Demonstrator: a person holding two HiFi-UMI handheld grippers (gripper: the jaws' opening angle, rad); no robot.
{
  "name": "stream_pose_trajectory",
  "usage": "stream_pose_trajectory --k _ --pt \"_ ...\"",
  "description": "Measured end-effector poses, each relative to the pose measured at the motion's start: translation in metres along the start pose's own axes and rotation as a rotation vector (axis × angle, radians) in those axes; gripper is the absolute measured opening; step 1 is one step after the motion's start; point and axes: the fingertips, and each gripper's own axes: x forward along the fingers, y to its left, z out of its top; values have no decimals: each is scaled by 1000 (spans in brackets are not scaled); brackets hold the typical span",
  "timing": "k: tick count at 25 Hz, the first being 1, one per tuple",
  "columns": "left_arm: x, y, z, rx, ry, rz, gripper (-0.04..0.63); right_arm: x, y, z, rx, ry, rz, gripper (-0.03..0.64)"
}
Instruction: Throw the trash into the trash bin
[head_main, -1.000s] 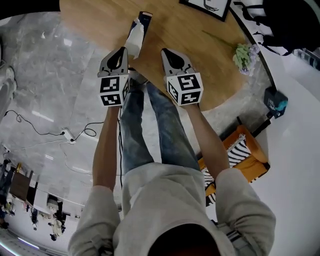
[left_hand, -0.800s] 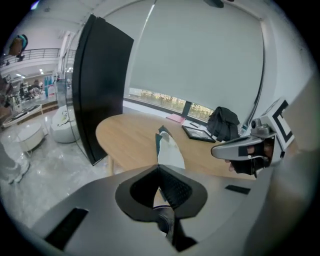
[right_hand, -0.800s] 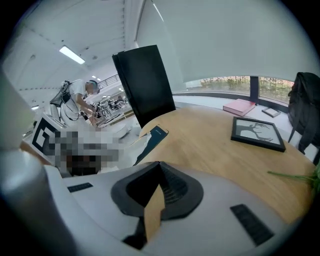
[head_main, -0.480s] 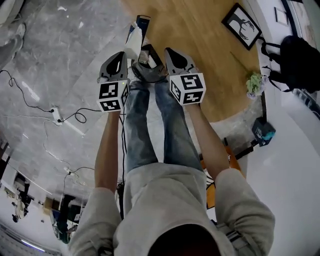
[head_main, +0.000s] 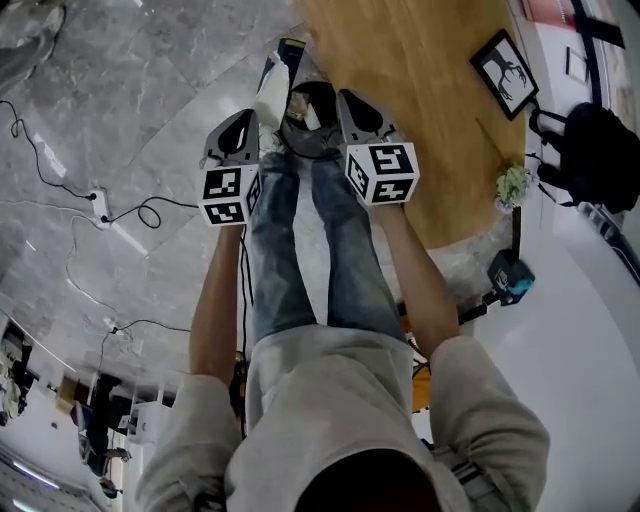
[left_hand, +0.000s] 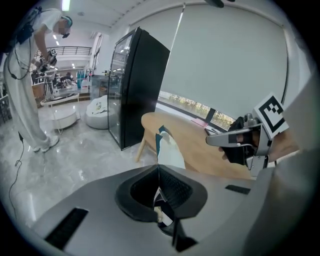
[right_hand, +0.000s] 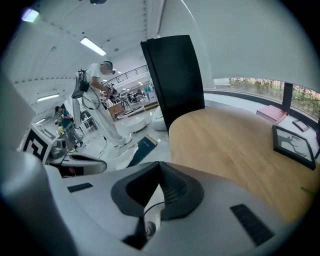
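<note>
I have the left gripper (head_main: 248, 112) at upper centre-left of the head view. Its jaws are clamped on the trash, a white and dark-blue wrapper (head_main: 272, 90) that sticks out past the tips toward the top of the frame. In the left gripper view the wrapper (left_hand: 169, 152) stands up from the pinched pads at centre frame, with the wooden table (left_hand: 200, 155) behind it. The right gripper (head_main: 350, 103) is just beside it at upper centre-right, with its jaws pressed together and nothing in them (its own view shows the pads meeting). Between the two tips in the head view lies a dark round shape (head_main: 305, 118); I cannot tell whether it is the bin.
</note>
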Motion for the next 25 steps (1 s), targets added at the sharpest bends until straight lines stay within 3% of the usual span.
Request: stream_pose_trajectory --k 25 --pt "23 -60 -128 -38 222 -99 18 -27 -33 -77 92 41 -81 29"
